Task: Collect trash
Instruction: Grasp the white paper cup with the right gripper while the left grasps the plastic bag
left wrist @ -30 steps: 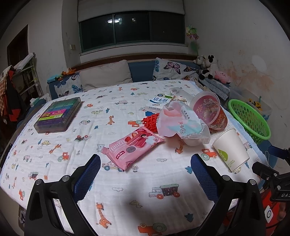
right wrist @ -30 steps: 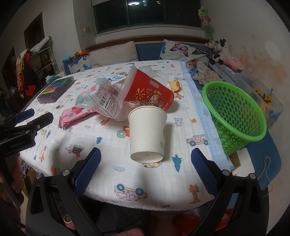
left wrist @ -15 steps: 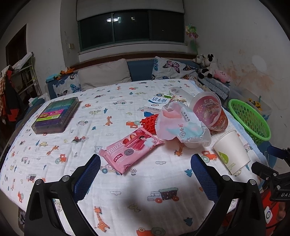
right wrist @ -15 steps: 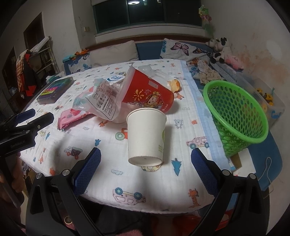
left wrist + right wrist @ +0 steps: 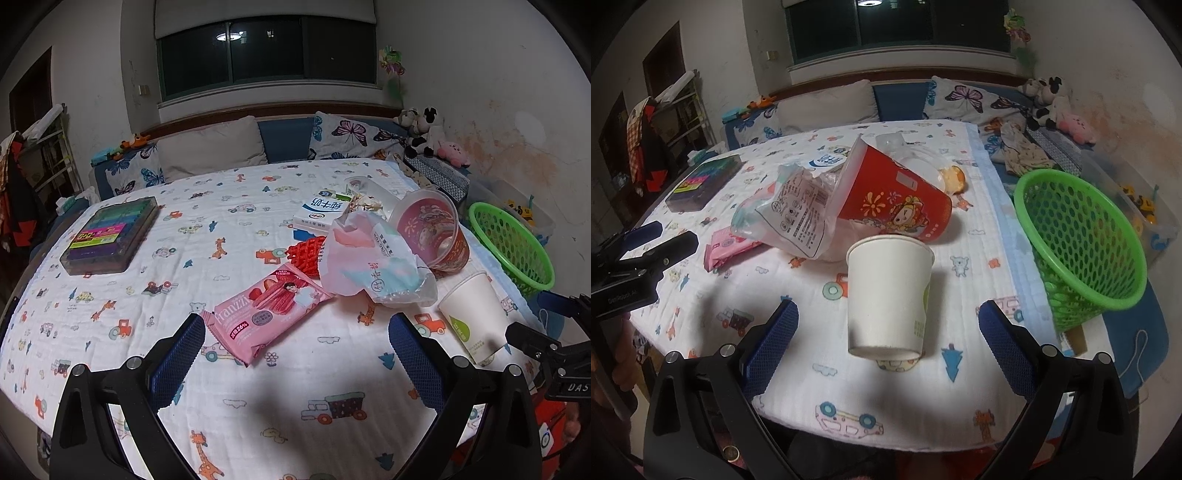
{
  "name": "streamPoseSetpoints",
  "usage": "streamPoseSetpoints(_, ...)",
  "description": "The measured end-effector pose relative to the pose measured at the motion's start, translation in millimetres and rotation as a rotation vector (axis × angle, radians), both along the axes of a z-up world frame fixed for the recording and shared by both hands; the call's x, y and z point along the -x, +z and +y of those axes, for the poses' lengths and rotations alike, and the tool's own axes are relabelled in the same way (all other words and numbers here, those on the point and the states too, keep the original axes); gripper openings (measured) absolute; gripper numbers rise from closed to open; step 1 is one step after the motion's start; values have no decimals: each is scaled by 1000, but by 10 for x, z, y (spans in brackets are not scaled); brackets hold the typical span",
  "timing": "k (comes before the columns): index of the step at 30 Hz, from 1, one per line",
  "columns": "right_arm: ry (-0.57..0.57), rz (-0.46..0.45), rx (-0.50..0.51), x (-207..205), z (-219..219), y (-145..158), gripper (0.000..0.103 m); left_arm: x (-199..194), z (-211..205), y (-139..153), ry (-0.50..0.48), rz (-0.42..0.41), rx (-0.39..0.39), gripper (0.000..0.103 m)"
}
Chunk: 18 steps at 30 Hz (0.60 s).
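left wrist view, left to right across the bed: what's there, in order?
Clear case of coloured items → pink Franzzi snack pack → crumpled plastic bag → white paper cup → green basket. Skipped the milk carton, red mesh piece and red noodle cup; they overlap the bag.

- The left gripper (image 5: 296,360), a matte black plastic frame, is seen to branch into two arms, each ending in a blue pad with a fine mesh texture (image 5: 180,363).
- Round silver screws (image 5: 133,362) are set into the arm joints.
- The right gripper (image 5: 888,345) is built alike: black frame, blue meshed pads (image 5: 1004,349), silver screws (image 5: 1047,350).
- Faint white lettering is printed on each black body where it is seen from the other camera; it cannot be read in full.
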State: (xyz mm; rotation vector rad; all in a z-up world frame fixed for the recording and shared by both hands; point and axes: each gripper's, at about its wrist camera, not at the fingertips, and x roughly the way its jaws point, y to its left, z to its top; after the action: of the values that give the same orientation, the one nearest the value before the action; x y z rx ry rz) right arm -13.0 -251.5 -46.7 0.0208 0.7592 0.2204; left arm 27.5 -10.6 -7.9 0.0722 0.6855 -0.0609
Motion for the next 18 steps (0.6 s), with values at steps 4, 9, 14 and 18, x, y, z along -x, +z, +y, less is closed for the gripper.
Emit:
streamPoseSetpoints(4,7,25,5,-85,-11,-70,94,-69,16,15,-6,7,5,97)
streamPoseSetpoints(9,13,63,-15,-214,-52,-174,92,-151,-18,46,-19,16,19,97)
streamPoseSetpoints(14,31,83,-14,-321,-43,-243,85,-252,-112,110,-55,25,36,97)
streamPoseSetpoints(18,45,107,-33,-419,-51,-300,78,-354,-218,170,-88,27,49,97)
